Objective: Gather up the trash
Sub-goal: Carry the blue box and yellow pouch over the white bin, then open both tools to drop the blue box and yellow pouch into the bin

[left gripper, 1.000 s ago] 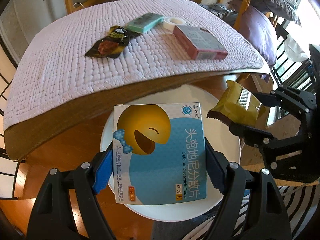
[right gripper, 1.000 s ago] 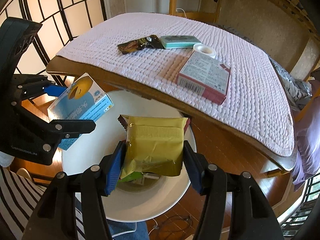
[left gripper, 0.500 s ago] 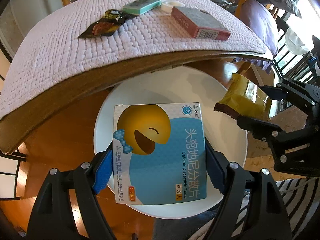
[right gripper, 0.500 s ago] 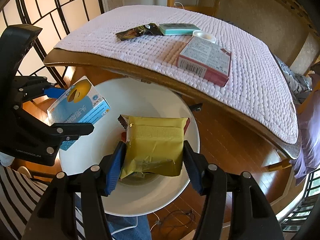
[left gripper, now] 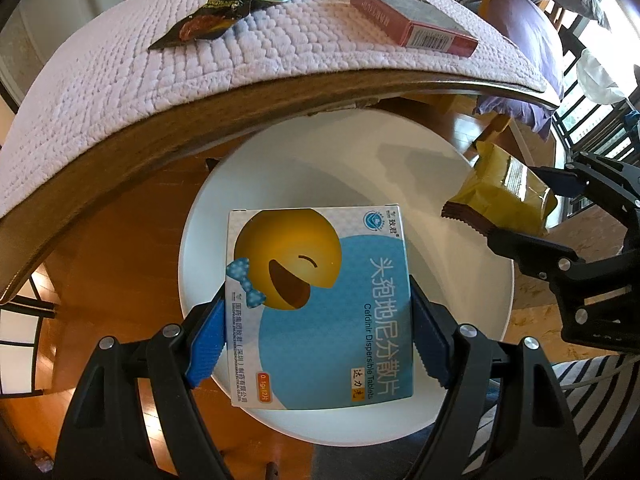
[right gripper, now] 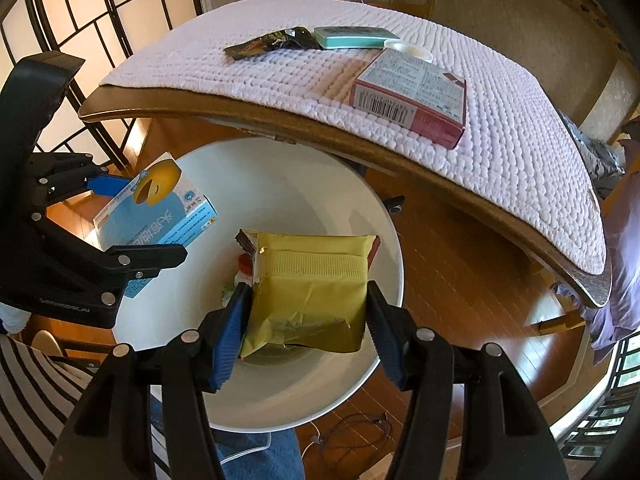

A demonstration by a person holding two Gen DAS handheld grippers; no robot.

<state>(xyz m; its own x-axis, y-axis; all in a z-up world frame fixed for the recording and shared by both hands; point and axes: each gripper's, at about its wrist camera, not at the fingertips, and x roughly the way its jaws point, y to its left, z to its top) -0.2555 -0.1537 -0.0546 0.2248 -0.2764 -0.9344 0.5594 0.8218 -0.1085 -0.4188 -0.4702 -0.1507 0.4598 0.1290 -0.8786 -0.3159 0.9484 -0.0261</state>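
My left gripper (left gripper: pixel 316 332) is shut on a blue and white medicine box (left gripper: pixel 320 308) with a yellow smiley face and holds it over the open white bin (left gripper: pixel 472 184). My right gripper (right gripper: pixel 306 320) is shut on a yellow-gold snack wrapper (right gripper: pixel 310 292) and holds it above the same bin (right gripper: pixel 280 412), where some trash lies at the bottom. Each gripper shows in the other's view: the right one (left gripper: pixel 532 208) at the right, the left one (right gripper: pixel 132 220) at the left.
A wooden table covered by a quilted lilac mat (right gripper: pixel 280 76) stands just beyond the bin. On it lie a dark snack wrapper (right gripper: pixel 268 42), a teal box (right gripper: pixel 356 37), a white tape roll (right gripper: pixel 408 48) and a red and grey box (right gripper: pixel 412 96). Wooden floor surrounds the bin.
Both grippers have dropped lower and come closer over the bin with their items still held. The table edge now sits higher in both views.
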